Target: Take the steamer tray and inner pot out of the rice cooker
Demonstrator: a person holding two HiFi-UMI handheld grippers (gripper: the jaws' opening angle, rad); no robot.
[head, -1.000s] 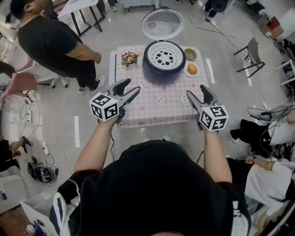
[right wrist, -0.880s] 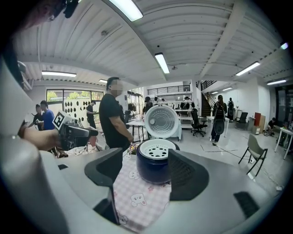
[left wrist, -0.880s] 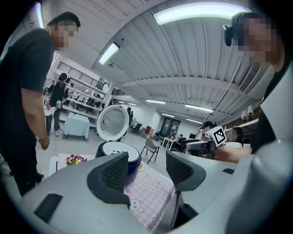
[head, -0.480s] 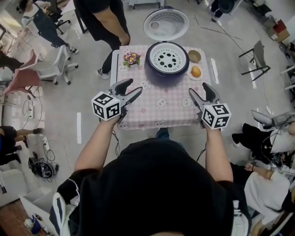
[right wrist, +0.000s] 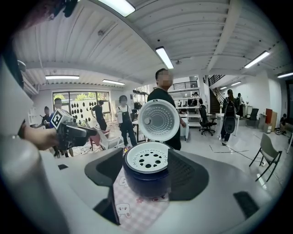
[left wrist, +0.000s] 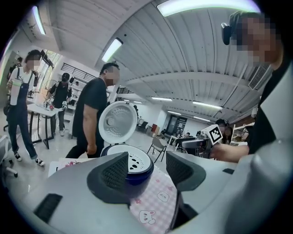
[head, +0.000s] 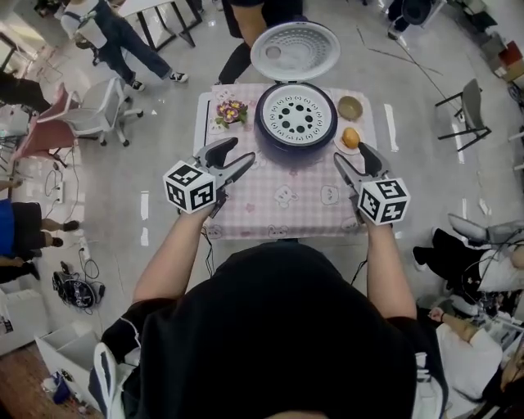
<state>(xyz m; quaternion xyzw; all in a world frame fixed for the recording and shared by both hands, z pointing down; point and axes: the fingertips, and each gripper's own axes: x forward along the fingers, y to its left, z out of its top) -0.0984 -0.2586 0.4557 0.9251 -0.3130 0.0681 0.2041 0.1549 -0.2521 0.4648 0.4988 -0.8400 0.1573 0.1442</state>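
Note:
A dark blue rice cooker (head: 295,123) stands at the far middle of a small table, its round lid (head: 295,51) swung up behind it. A white steamer tray (head: 295,114) with round holes sits in its mouth; the inner pot beneath is hidden. My left gripper (head: 232,159) hovers open over the table's near left part, well short of the cooker. My right gripper (head: 354,162) hovers open at the near right. The left gripper view shows the cooker (left wrist: 132,167) between the jaws. The right gripper view frames the tray (right wrist: 147,160) between its jaws too.
The table wears a pink checked cloth (head: 286,195). A flower bunch (head: 231,110) lies at the back left, a small bowl (head: 350,107) and an orange on a plate (head: 350,137) to the cooker's right. A person (head: 262,16) stands behind the table; chairs (head: 98,106) to the left.
Both grippers have come slightly closer to the cooker and stay open. The person in black has walked from the left side round to behind the table.

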